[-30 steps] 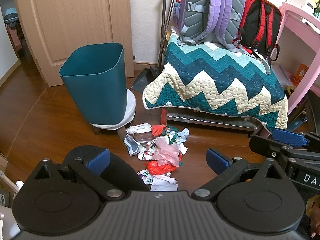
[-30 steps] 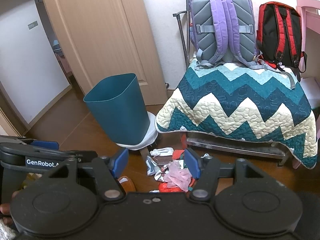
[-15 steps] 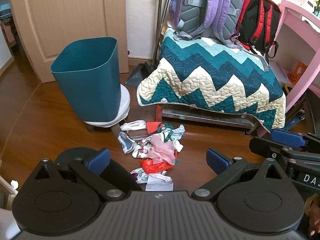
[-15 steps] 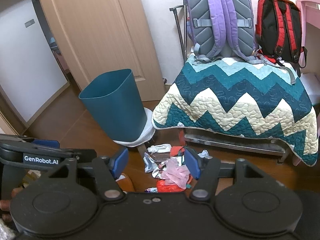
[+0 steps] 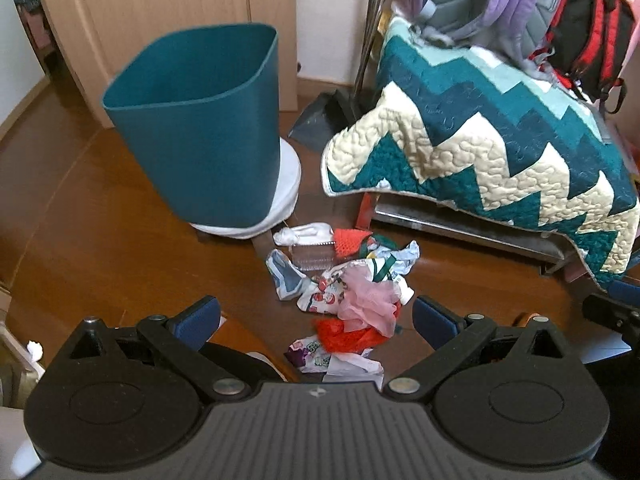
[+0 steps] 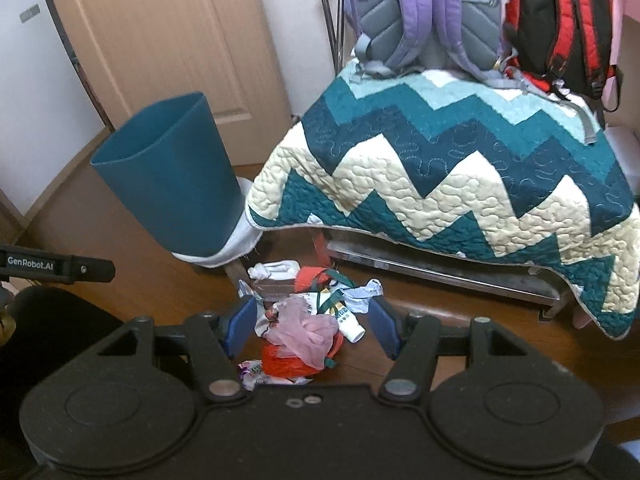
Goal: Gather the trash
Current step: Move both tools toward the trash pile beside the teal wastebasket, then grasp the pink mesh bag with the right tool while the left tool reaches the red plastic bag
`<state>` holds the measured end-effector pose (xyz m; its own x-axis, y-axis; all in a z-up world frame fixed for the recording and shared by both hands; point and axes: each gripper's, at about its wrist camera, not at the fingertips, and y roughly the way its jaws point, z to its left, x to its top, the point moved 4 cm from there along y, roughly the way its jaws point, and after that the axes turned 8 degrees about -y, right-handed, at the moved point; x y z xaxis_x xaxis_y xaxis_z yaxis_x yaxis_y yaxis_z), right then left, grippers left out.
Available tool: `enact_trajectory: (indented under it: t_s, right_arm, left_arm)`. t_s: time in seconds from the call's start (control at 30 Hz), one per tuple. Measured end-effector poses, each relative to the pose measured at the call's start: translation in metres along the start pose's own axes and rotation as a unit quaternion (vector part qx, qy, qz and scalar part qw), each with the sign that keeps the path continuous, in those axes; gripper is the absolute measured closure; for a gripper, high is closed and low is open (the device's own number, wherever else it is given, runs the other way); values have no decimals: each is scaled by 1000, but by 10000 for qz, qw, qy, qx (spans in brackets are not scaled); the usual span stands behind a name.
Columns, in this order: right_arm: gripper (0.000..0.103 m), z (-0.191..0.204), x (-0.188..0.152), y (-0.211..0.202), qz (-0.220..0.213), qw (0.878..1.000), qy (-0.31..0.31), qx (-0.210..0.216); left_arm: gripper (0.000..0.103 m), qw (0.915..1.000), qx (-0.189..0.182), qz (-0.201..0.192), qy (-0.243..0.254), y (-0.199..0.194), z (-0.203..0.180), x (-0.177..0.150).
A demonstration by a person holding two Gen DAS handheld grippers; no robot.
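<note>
A pile of trash point(image 5: 344, 288) lies on the wooden floor: crumpled wrappers, pink and red plastic, white paper, a clear box. It also shows in the right wrist view point(image 6: 308, 316). A dark teal bin point(image 5: 200, 132) stands on a white base behind it, also seen in the right wrist view point(image 6: 168, 176). My left gripper point(image 5: 316, 318) is open and empty above the near end of the pile. My right gripper point(image 6: 312, 326) is open and empty, its jaws framing the pile from above.
A zigzag quilt point(image 5: 480, 140) drapes a low metal frame right of the pile, with a purple backpack point(image 6: 424, 12) and a red-black backpack point(image 6: 560, 28) on it. A dustpan point(image 5: 320, 120) leans by the wall. A wooden door point(image 6: 160, 40) stands behind the bin.
Both grippers have moved forward and down toward the trash pile, which now looks larger. The right gripper's jaws now frame the pile. Both stay open.
</note>
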<state>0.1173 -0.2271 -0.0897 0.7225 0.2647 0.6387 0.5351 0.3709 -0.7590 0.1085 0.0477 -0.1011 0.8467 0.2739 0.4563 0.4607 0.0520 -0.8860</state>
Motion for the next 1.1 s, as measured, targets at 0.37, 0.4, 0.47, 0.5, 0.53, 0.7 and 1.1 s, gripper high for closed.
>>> enact_trajectory:
  t_s: [0.37, 0.4, 0.47, 0.5, 0.53, 0.7, 1.1]
  right_arm:
    - [42, -32, 16, 112, 766, 9968, 155, 171]
    - [42, -36, 17, 124, 826, 9960, 234, 234]
    - [42, -42, 16, 145, 990, 9939, 306, 366]
    - [42, -44, 15, 156, 1068, 9930, 322, 382]
    - [42, -47, 13, 167, 1161, 9918, 347, 396]
    - [42, -38, 0, 218, 1582, 9837, 62, 849]
    - [42, 32, -56, 315, 2136, 9369, -2368, 1431]
  left_arm:
    - [0, 9969, 62, 749, 228, 102, -16, 4]
    - [0, 9963, 127, 800, 296, 116, -19, 4]
    - [0, 9951, 226, 870, 403, 138, -23, 2]
    - [0, 9936, 197, 990, 507, 152, -27, -1]
    - [0, 9919, 246, 1104, 583, 163, -29, -5]
    - [0, 9726, 556, 2094, 840, 213, -30, -25]
    - [0, 9086, 620, 2318, 3419, 290, -35, -11]
